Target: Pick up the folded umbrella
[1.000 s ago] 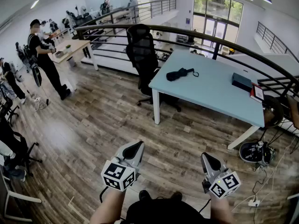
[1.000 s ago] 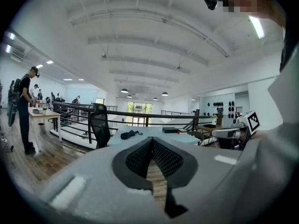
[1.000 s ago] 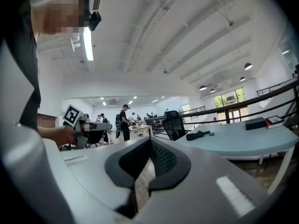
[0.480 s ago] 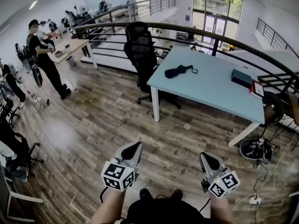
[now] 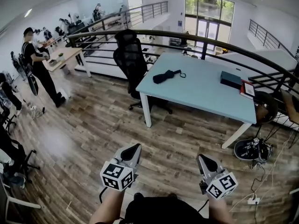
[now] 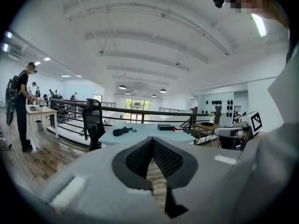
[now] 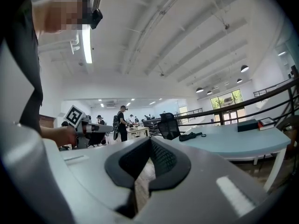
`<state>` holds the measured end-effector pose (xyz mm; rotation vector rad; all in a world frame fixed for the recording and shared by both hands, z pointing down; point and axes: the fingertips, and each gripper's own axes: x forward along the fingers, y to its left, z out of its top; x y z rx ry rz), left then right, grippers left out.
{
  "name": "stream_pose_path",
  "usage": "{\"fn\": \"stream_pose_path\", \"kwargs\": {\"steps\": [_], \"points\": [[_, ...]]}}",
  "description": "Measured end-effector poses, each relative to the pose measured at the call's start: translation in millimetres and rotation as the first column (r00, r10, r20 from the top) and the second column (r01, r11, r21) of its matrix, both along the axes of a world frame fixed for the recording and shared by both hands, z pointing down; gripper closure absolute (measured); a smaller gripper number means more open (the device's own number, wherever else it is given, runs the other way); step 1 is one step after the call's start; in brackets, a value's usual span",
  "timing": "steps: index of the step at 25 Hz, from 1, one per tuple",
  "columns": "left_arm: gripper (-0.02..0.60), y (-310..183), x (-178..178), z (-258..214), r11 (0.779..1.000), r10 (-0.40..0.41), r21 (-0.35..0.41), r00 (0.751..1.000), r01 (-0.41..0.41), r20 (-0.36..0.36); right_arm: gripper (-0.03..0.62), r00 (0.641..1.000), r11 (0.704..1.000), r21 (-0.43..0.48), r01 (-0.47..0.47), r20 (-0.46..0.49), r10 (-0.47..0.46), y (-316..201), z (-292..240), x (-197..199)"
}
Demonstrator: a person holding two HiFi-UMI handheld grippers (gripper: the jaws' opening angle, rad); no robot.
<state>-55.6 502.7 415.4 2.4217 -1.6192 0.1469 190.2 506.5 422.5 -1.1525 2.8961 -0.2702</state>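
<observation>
The folded black umbrella [image 5: 166,76] lies on the far left part of a light blue table [image 5: 201,94], with its wrist strap trailing to the right. It also shows small and distant in the left gripper view [image 6: 122,131] and the right gripper view [image 7: 189,136]. My left gripper [image 5: 135,147] and right gripper [image 5: 201,158] are held low near my body, over the wooden floor and well short of the table. Both point toward the table. Each is shut with nothing between its jaws [image 6: 152,142] [image 7: 149,142].
A black office chair [image 5: 128,55] stands at the table's left end. A dark box [image 5: 231,79] and books [image 5: 247,88] lie on the table's right side. A curved black railing [image 5: 154,34] runs behind. A person [image 5: 36,62] stands far left. Cables and a bin [image 5: 250,149] sit right.
The table and umbrella have shifted left and come slightly nearer in the head view as I walk forward. Both grippers stay shut and keep their pose.
</observation>
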Motion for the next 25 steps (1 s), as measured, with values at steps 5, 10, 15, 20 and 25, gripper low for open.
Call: {"fn": "stream_pose_path", "kwargs": {"steps": [5, 10, 15, 20, 25], "points": [[0.575, 3.5, 41.2, 0.8, 0.999, 0.037, -0.011, 0.999, -0.036, 0.012, 0.593, 1.000, 0.999, -0.035, 0.014, 0.016, -0.013, 3.0, 11.7, 27.9], [0.575, 8.4, 55.8, 12.2, 0.998, 0.038, -0.042, 0.999, -0.037, 0.022, 0.592, 0.999, 0.997, -0.076, 0.034, 0.039, -0.031, -0.1, 28.0, 39.1], [0.575, -4.0, 49.7, 16.8, 0.998, 0.022, -0.053, 1.000, -0.020, 0.021, 0.592, 0.998, 0.993, -0.105, 0.055, 0.040, -0.051, -14.8, 37.7, 31.1], [0.575, -46.3, 43.7, 24.6, 0.997, 0.050, -0.059, 0.999, -0.049, 0.004, 0.592, 0.999, 0.991, -0.126, 0.050, 0.026, -0.047, -46.6, 42.1, 17.6], [0.575, -111.4, 35.5, 30.5, 0.992, 0.114, -0.052, 0.993, -0.115, -0.029, 0.592, 1.000, 0.991, -0.131, -0.020, -0.004, 0.019, -90.4, 39.8, 11.0]]}}
